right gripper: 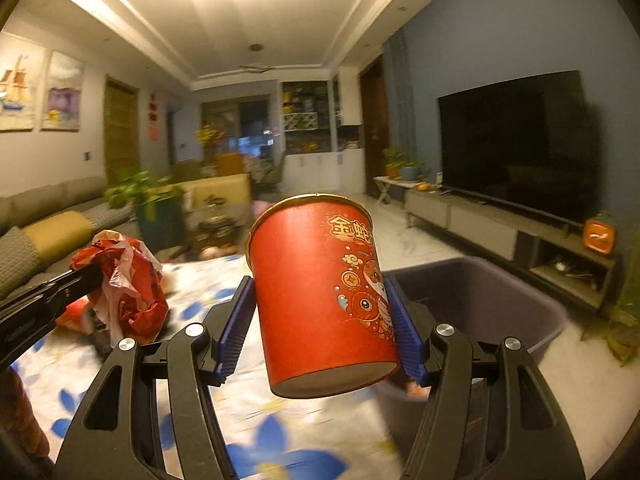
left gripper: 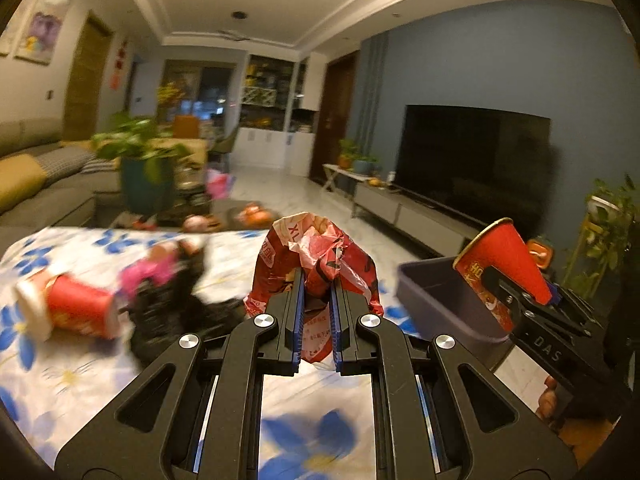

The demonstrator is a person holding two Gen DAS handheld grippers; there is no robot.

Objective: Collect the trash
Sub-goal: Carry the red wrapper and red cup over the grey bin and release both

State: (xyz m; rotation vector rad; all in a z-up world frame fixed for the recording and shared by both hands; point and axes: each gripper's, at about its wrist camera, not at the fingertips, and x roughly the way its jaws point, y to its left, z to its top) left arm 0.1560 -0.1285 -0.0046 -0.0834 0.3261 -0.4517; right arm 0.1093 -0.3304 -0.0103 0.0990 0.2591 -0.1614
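Bench (left gripper: 80, 380): covered with a white cloth printed in blue flowers; both views show it, blurred.
Bin (right gripper: 500, 300): dark grey, at the bench's right; the right wrist view looks into its open top, the left wrist view shows only a corner (left gripper: 432, 296).
Paper cup (right gripper: 320, 292): red with gold print, tilted, clamped by its sides in the right tongs (right gripper: 320, 320), next to the bin's rim.
Crumpled wrapper (left gripper: 320, 264): red plastic, pinched in the nearly closed left tongs (left gripper: 318, 300), lifted off the bench.
Second red cup (left gripper: 76, 312): lying on its side on the cloth (left wrist view only), beside a dark heap (left gripper: 168, 312) too blurred to identify.
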